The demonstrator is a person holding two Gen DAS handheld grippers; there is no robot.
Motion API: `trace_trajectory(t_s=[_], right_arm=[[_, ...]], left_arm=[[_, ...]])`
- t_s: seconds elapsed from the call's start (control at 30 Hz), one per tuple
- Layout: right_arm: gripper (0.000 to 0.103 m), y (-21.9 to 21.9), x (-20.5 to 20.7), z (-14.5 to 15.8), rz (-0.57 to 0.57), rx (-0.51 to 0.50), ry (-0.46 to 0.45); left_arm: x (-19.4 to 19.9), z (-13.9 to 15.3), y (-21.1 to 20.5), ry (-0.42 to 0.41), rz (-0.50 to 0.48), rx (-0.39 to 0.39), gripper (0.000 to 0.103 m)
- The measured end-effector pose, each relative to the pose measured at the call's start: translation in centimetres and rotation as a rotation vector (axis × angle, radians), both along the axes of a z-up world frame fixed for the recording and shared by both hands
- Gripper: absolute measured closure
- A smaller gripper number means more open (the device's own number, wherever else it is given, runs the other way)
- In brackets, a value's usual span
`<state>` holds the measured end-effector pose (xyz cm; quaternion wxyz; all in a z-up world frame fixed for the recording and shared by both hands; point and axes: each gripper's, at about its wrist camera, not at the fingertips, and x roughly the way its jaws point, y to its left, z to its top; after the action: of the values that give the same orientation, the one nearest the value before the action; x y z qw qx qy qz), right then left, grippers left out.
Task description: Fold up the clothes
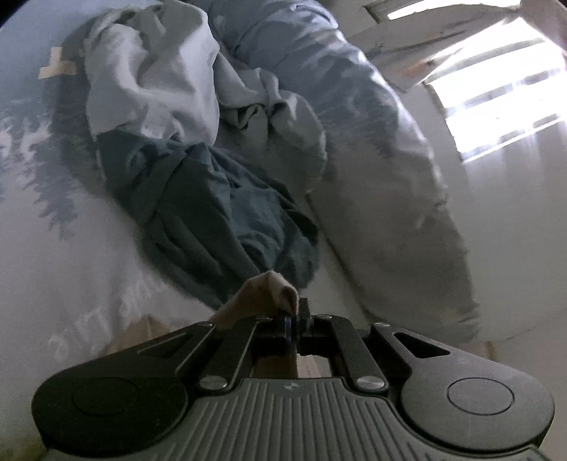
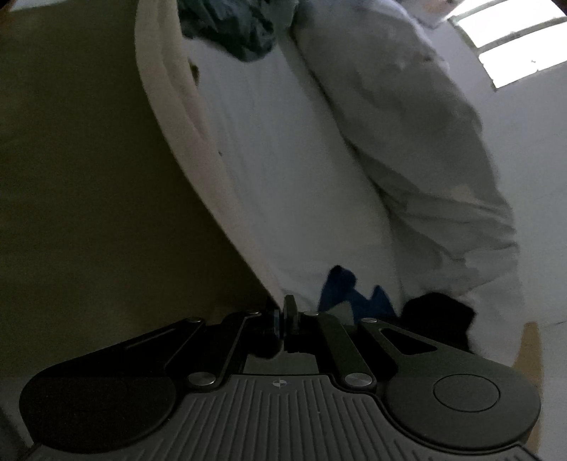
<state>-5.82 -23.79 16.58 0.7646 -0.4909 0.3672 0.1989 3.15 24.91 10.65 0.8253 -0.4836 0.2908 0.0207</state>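
Note:
My left gripper (image 1: 297, 321) is shut on a beige cloth (image 1: 264, 296), whose bunched edge rises just left of the jaws and hangs below them. Beyond it on the bed lie a crumpled teal garment (image 1: 219, 212) and a heap of pale grey and white clothes (image 1: 156, 78). My right gripper (image 2: 284, 319) is shut, with its jaws pressed together over the bed's edge; I see no cloth between them. A blue cloth (image 2: 354, 294) and a black item (image 2: 439, 315) lie just right of it. The teal garment (image 2: 234, 28) shows far off at the top.
The bed has a white sheet (image 2: 283, 159) and a printed cover (image 1: 42, 170). A long pale pillow (image 1: 382, 177) lies along the right side (image 2: 418, 149). A bright window (image 1: 503, 92) is at the upper right. The dark floor (image 2: 78, 170) lies left of the bed.

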Motion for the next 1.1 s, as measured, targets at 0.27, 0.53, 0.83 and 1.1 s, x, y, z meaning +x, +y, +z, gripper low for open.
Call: trace_trajectory(t_s=[0.27,0.53,0.83,1.1], right_arm=[[0.099,-1.3,8.4,-6.9,-0.091,0.07,0.124],[0.043,-5.9,11.3,-7.8,-0.36,0.407,0.072],[0.011,-11.5,8.1,-8.7,-0.721,0.644,0.028],[0.0,-7.9,3.6,-7.5,-0.614,0.416,-0.093]], left_arm=[[5.8,-4.7,-1.2,0.124,-0.016,0.113,0.097],[4.6,-6.4,-0.5,-0.079,-0.048,0.175,0.081],[-2.3,-4.8,0.3,-0.256,0.011,0.362,0.033],[-9.8,-5.0,-4.4,-0.356,-0.194,0.331,0.005]])
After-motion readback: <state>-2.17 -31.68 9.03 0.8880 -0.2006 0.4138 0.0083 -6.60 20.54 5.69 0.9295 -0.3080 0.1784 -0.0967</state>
